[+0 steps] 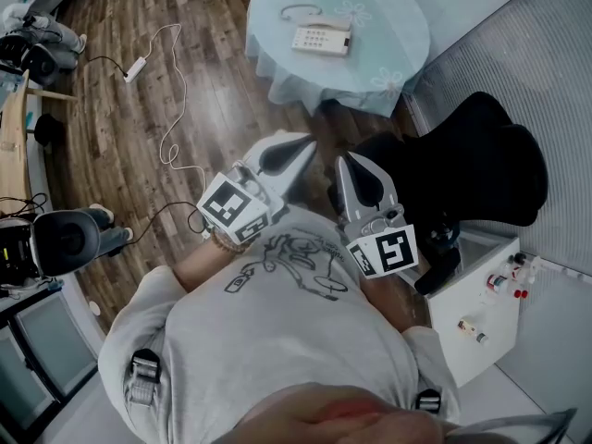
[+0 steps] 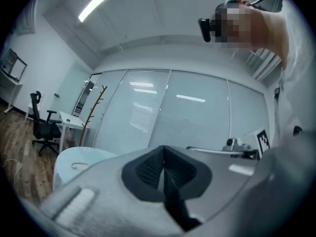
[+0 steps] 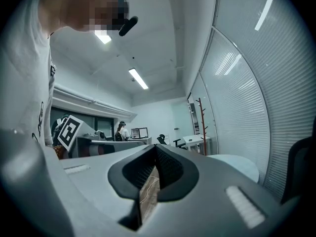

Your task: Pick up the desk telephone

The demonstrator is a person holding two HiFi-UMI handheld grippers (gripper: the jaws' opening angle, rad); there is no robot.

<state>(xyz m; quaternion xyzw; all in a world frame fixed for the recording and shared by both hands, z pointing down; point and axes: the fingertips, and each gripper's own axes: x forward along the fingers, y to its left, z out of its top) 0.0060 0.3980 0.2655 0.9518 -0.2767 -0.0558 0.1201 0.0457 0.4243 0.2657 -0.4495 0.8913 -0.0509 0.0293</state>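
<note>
The white desk telephone [image 1: 321, 40] lies on a round table with a pale cloth [image 1: 388, 26] at the top of the head view. A thin curved cord [image 1: 301, 10] lies beside it. Both grippers are held level in front of the person's chest, well short of the table. My left gripper [image 1: 302, 155] is shut with nothing in it, and so is my right gripper [image 1: 349, 169]. In the left gripper view the shut jaws [image 2: 163, 171] point past the table [image 2: 74, 157], which is low at the left. In the right gripper view the shut jaws [image 3: 154, 177] hold nothing, and the table [image 3: 239, 166] is at the right.
A black office chair [image 1: 467, 169] stands between me and the table on the right, with a white cabinet [image 1: 486, 289] beside it. A power strip [image 1: 136, 68] and its cable lie on the wood floor. A coat stand [image 2: 91, 110] and another chair [image 2: 43, 128] stand beyond.
</note>
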